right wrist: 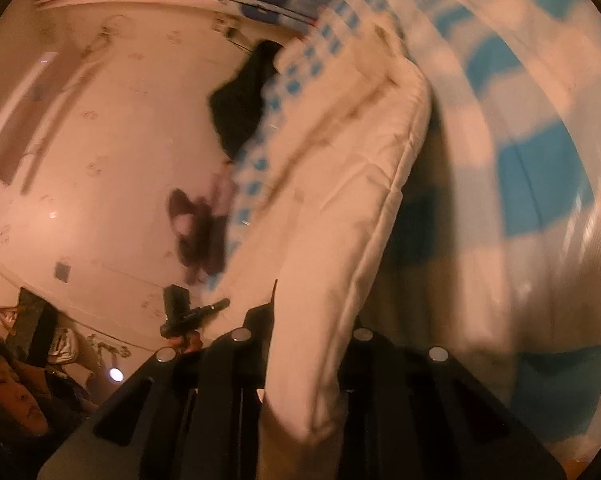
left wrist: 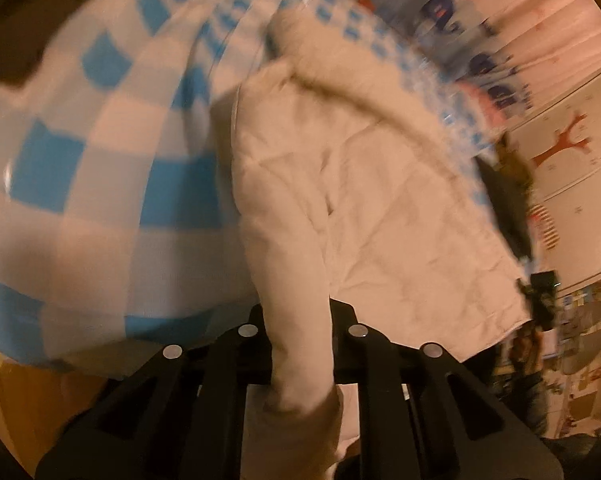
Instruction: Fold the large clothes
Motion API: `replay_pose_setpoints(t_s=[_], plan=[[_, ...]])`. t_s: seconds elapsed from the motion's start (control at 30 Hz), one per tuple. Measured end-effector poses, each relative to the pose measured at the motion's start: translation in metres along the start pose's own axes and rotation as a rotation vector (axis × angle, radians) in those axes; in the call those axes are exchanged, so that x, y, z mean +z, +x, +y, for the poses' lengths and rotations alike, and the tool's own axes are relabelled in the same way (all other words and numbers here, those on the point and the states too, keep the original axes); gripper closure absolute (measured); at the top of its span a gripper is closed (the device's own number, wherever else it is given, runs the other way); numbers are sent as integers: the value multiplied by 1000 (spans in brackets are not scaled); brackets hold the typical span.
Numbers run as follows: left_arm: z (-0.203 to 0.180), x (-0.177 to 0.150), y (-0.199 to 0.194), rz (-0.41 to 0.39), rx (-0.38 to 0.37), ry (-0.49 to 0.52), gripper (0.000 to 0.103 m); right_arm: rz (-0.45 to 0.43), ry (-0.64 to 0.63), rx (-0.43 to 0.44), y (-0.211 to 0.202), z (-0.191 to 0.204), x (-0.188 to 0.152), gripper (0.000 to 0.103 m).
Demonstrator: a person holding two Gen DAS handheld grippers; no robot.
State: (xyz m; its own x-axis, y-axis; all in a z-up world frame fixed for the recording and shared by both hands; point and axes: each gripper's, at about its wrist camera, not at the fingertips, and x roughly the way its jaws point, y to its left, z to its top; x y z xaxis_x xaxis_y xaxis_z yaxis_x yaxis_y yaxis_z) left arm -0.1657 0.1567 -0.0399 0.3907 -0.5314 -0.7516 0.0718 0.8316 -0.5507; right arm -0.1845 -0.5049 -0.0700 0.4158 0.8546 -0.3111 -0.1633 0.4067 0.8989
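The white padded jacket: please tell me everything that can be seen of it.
The white padded jacket looks quilted and puffy, with stitched seams and a furry trim along its far edge. It lies spread on a blue-and-white checked bedcover. The left tool is shut on one part of it, the right tool on another.

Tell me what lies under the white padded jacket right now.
The white padded jacket lies on a blue-and-white checked cover, visible around it. Whatever sits directly beneath the jacket is covered.
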Motion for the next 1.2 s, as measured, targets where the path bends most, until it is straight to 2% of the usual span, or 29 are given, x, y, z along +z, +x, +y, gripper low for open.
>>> replay_pose_setpoints(t_s=[0.1, 0.2, 0.27, 0.33, 0.37, 0.4, 0.43, 0.47, 0.5, 0.53, 0.6, 0.63, 0.73, 0.8, 0.9, 1.03, 1.07, 1.1, 1.13, 1.17, 1.2], plan=[[-14, 9, -31, -42, -5, 35, 92, 8, -24, 17, -5, 18, 3, 86], [-18, 5, -42, -17, -30, 44, 92, 29, -32, -5, -9, 26, -7, 86], [-17, -10, -37, 41, -24, 79, 92, 60, -32, -36, -13, 24, -19, 86], [-12, -27, -20, 137, -10, 140, 89, 159, -17, -120, -9, 9, -35, 83], [-1, -35, -9, 184, 23, 149, 78, 197, 7, -155, -7, -1, -41, 78], [11, -38, -1, 209, 40, 131, 64, 231, 46, -183, -8, -17, -46, 68], [24, -38, 1, 212, 52, 99, 57, 225, 72, -182, -11, -28, -47, 63], [38, -34, -2, 187, 69, 53, 52, 203, 95, -165, -15, -35, -45, 55], [47, -27, -8, 148, 97, 23, 50, 158, 107, -154, -23, -40, -39, 54], [53, -20, -17, 104, 131, 5, 47, 105, 104, -163, -31, -39, -30, 51], [59, 1, -41, -17, 228, -20, 40, -1, 58, -211, -42, -28, -8, 32], [59, 11, -49, -60, 266, -26, 39, -17, 26, -228, -41, -21, 2, 31], [40, 51, -47, -116, 217, 23, 37, -35, -104, -323, -16, 11, 51, 29], [6, 84, -15, -108, 167, 124, 37, -1, -191, -358, 24, 33, 88, 22], [-44, 117, 37, -100, 90, 233, 37, 46, -253, -378, 89, 46, 138, 22], [-90, 172, 102, -164, 54, 281, 37, 14, -255, -362, 152, 29, 198, 22], [-94, 185, 122, -165, 75, 289, 36, 28, -261, -409, 168, 18, 208, 22], [-95, 195, 143, -136, 121, 295, 36, 67, -245, -478, 182, 3, 214, 22], [-90, 200, 170, -74, 171, 289, 36, 165, -196, -587, 203, -27, 215, 23], [-77, 202, 203, 30, 192, 277, 36, 214, -195, -587, 212, -44, 212, 26], [-74, 199, 216, 52, 200, 302, 36, 205, -199, -573, 210, -45, 212, 26]])
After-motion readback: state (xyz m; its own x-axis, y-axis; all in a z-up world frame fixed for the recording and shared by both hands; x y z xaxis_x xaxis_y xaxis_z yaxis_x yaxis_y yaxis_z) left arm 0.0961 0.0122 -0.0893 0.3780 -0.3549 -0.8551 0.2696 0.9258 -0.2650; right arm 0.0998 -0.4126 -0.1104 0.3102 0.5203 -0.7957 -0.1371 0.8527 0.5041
